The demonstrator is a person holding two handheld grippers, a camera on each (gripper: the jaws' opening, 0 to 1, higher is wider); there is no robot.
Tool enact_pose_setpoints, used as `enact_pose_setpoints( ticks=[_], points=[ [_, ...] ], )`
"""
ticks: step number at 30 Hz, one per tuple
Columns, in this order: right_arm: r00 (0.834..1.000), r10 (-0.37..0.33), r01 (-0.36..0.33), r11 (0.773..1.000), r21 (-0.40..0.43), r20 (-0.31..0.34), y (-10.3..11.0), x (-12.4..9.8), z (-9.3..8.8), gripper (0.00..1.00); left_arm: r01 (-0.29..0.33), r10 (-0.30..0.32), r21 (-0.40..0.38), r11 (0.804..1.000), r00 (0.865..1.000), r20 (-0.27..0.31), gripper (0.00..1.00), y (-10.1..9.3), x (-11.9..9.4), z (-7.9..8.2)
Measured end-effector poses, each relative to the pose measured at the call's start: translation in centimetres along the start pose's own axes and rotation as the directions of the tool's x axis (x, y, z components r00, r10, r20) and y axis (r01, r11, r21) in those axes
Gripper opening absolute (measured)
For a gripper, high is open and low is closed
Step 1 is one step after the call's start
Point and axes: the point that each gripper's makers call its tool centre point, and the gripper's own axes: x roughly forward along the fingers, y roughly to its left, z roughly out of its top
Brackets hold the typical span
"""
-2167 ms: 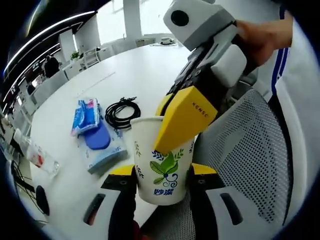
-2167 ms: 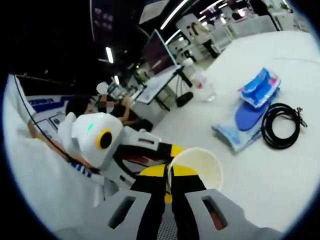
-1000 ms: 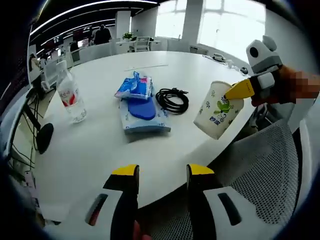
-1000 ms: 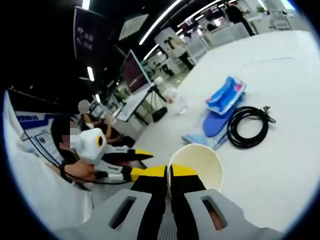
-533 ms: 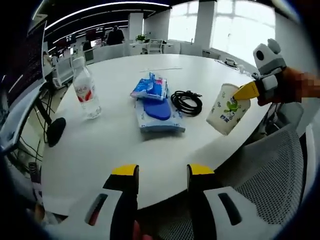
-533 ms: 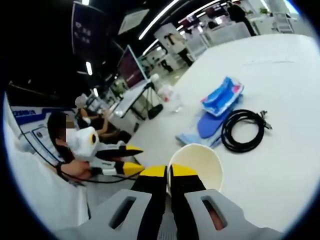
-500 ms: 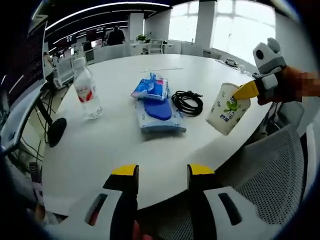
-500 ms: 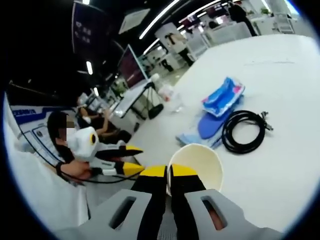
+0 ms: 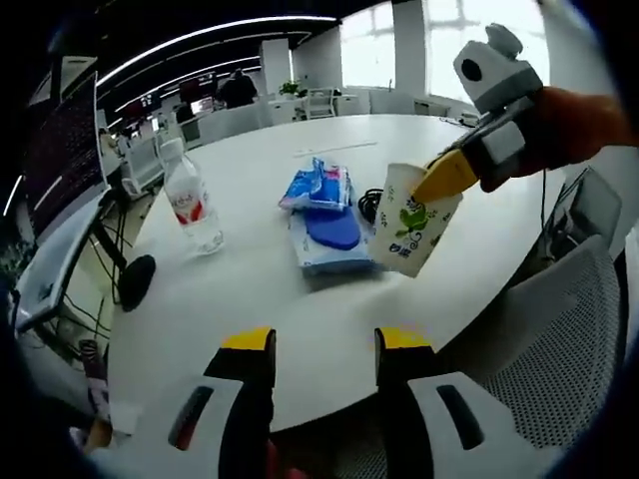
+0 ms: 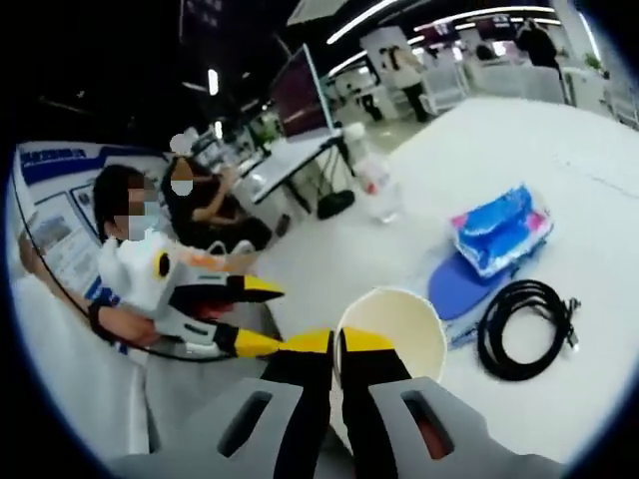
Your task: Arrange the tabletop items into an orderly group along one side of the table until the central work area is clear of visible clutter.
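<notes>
Tidying is barely starting: right gripper [image 10: 336, 344] is pinching the cup [image 9: 407, 221] aloft at 2 o'clock, left gripper [image 9: 318, 344] is idling agape, while bottle [image 9: 192, 197], packs [image 9: 321, 187] and cable [image 10: 526, 327] are lying mid-table.

1. The round white desk [image 9: 250, 299] lies bare along its near edge.
2. A clear plastic water bottle [image 9: 192, 200], blue wipe packs [image 9: 324, 205] and a coiled black cable [image 10: 524, 329] crowd its middle.
</notes>
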Motion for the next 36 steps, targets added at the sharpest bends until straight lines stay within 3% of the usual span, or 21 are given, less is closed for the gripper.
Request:
enact_pose_setpoints(
  ticks=[7,13,22,30,36],
  points=[
    [0.995,0.008,-0.023,0.989,-0.145,-0.103,0.0,2.5,0.9,0.0,0.007,-0.006,-0.028,1.0,1.0,0.024,0.39,0.2,-0.2,0.3],
    [0.979,-0.024,-0.035,0.958,-0.284,-0.202,-1.1,3.9,1.4,0.0,0.002,0.0,-0.038,0.999,0.999,0.039,0.39,0.3,-0.3,0.4],
    [0.966,-0.021,-0.076,0.928,-0.364,-0.256,-1.7,6.5,2.8,0.0,-0.019,0.022,-0.051,0.999,0.998,0.065,0.38,0.9,-0.5,0.7],
    [0.955,-0.031,-0.108,0.888,-0.446,-0.294,-2.0,9.0,5.0,0.0,-0.033,0.038,-0.068,0.997,0.997,0.074,0.37,1.3,-0.7,0.9],
    [0.952,-0.039,-0.113,0.877,-0.466,-0.304,-2.8,11.1,6.2,0.0,-0.032,0.038,-0.078,0.996,0.996,0.076,0.37,1.4,-0.7,0.9]
  ],
)
